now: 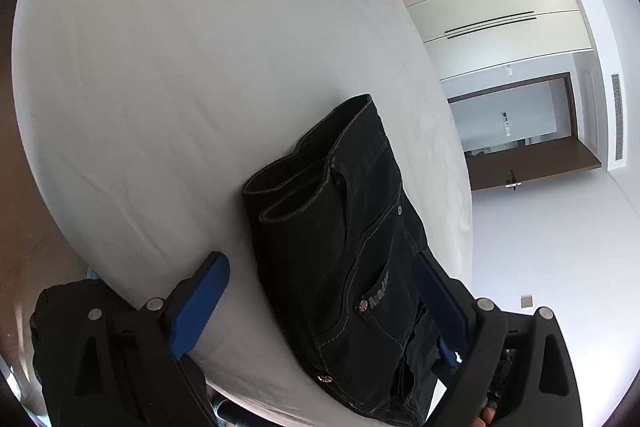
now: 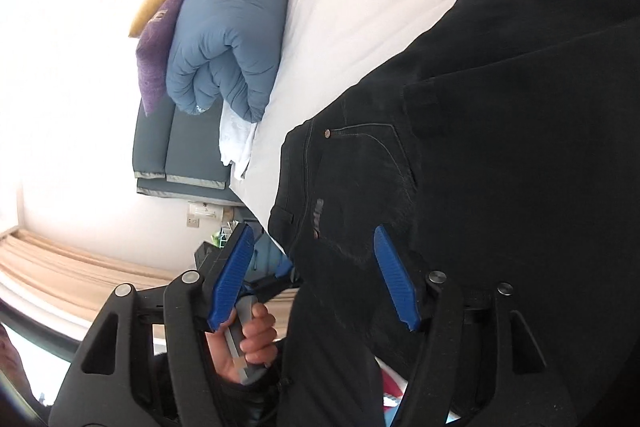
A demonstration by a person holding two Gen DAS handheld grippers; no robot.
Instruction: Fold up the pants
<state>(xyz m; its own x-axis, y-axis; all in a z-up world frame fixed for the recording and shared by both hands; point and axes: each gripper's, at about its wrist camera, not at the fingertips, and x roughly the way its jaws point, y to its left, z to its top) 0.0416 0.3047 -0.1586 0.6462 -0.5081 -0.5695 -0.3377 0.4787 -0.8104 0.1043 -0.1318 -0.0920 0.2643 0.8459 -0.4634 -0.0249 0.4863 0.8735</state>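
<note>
Folded black jeans on white bedsheet; left gripper spread wide astride them, right gripper likewise agape, gripping nothing.

The pants are black denim jeans with pale contrast stitching, copper rivets and a small metal logo plate at a pocket. They lie folded on the white bed near its edge, the two leg hems stacked side by side on top of the upper part. In the right wrist view the pants show a curved pocket seam and a rivet.
</note>
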